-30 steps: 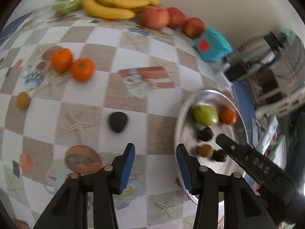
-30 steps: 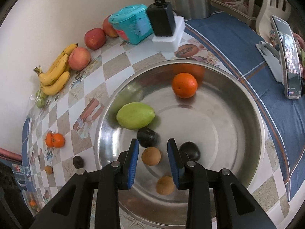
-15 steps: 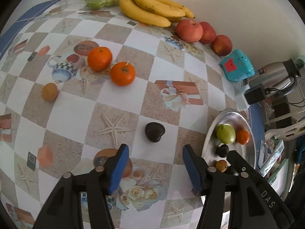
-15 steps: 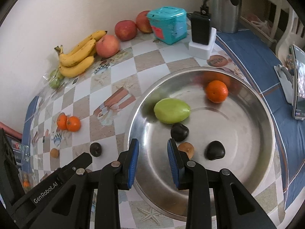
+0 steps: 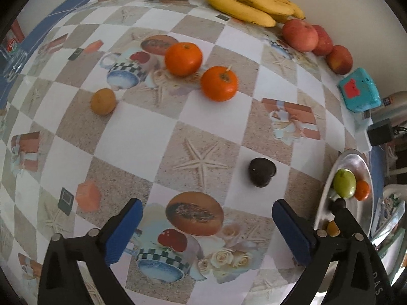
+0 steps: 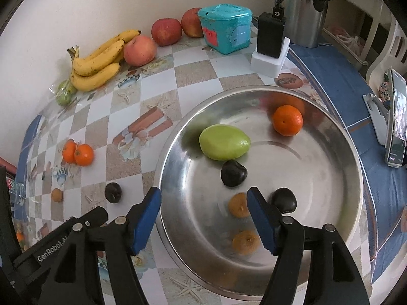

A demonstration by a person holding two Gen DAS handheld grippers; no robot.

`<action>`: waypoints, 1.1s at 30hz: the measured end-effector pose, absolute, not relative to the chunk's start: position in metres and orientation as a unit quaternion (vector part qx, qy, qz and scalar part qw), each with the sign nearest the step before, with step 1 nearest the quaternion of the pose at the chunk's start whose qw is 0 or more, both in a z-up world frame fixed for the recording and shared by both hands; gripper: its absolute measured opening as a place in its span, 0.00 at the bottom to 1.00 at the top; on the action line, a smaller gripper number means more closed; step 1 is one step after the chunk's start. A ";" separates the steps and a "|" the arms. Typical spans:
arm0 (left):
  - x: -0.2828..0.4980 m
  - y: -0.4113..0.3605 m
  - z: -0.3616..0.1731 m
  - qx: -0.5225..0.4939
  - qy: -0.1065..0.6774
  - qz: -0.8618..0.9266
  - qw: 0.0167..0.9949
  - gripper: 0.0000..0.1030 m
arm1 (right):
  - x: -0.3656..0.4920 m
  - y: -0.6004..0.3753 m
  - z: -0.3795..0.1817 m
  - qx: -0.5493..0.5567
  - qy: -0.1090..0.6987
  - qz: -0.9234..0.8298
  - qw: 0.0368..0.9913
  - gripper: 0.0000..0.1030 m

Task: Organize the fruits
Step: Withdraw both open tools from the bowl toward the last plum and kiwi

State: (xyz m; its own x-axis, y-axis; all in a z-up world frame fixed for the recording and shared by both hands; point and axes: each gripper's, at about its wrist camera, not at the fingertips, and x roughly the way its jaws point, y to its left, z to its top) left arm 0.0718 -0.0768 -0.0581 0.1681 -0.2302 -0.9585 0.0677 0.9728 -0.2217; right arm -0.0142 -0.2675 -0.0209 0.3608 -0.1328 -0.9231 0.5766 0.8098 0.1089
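Note:
My left gripper (image 5: 206, 211) hangs over the checkered tablecloth, its jaws opening wide with nothing between them. A dark plum (image 5: 262, 172) lies just ahead of its right finger. Further off lie two oranges (image 5: 219, 84) and a small brown fruit (image 5: 103, 101). My right gripper (image 6: 203, 195) hovers over the near left rim of the steel bowl (image 6: 318, 178); its jaws are opening and hold nothing. In the bowl lie a green mango (image 6: 223, 142), an orange (image 6: 287, 120), two dark plums (image 6: 233, 172) and two small brown fruits (image 6: 237, 204).
Bananas (image 6: 96, 61), three apples (image 6: 140, 49) and a bag of green fruit (image 6: 63, 94) line the wall. A teal box (image 6: 225, 29), a charger block (image 6: 269, 35) and a steel flask (image 6: 302, 17) stand behind the bowl. A phone on a stand (image 6: 395, 119) is at the right.
Both grippers have opened wider. The left gripper has shifted left across the table, so the dark plum now sits off its right finger. The right gripper has let a brown fruit into the bowl.

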 end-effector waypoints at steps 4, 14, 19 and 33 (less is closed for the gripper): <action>0.072 -0.072 -0.058 -0.060 0.632 -0.089 0.768 1.00 | -0.014 -0.267 -0.024 0.206 0.524 -0.223 0.796 0.75; 0.071 -0.068 -0.048 -0.014 0.597 -0.065 0.800 1.00 | -0.013 -0.266 -0.023 0.188 0.517 -0.233 0.802 0.97; 0.071 -0.069 -0.050 -0.008 0.597 -0.065 0.800 1.00 | -0.014 -0.267 -0.019 0.187 0.503 -0.233 0.811 0.97; 0.078 -0.073 -0.041 0.029 0.571 -0.064 0.818 1.00 | -0.008 -0.258 -0.018 0.168 0.502 -0.213 0.821 0.97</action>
